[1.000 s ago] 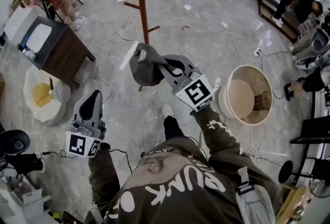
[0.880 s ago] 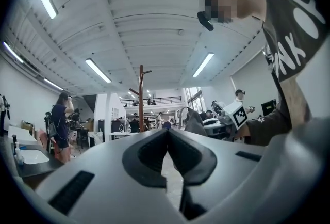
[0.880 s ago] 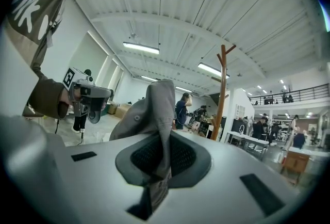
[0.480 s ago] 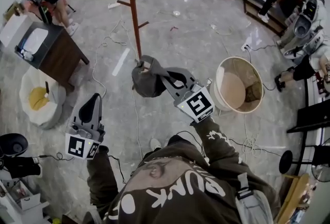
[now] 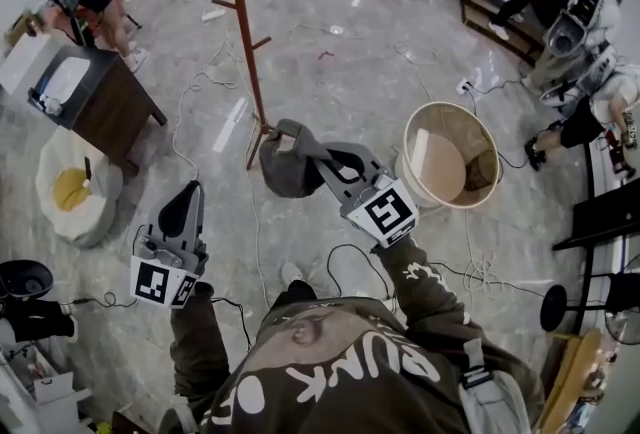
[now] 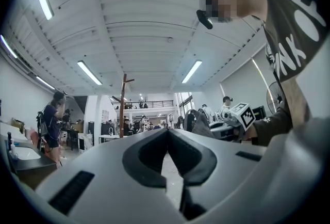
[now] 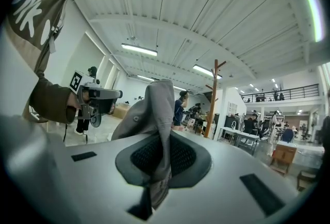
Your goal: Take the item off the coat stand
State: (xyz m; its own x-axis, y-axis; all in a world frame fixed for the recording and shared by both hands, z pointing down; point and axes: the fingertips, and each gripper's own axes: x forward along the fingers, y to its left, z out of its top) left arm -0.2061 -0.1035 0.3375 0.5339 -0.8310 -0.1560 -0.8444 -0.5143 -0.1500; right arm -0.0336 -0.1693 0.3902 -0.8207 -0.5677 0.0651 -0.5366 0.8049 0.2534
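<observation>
While the right gripper pinches the grey cap, which hangs clear of the wooden coat stand beyond, and the left gripper sits pressed together and empty, a firm, level hold should prevent slipping.

Bright, even light all round here. Long ceiling strip lights burn white in the left gripper view, and one at the right gripper view's edge blows right out. In the head view the polished floor throws pale patches of glare, and shadows are faint and soft. Heavy fisheye: the coat stand leans, and black rims ring both gripper views. Up close, the left gripper and the grey cap go soft; the far hall is crisp.
</observation>
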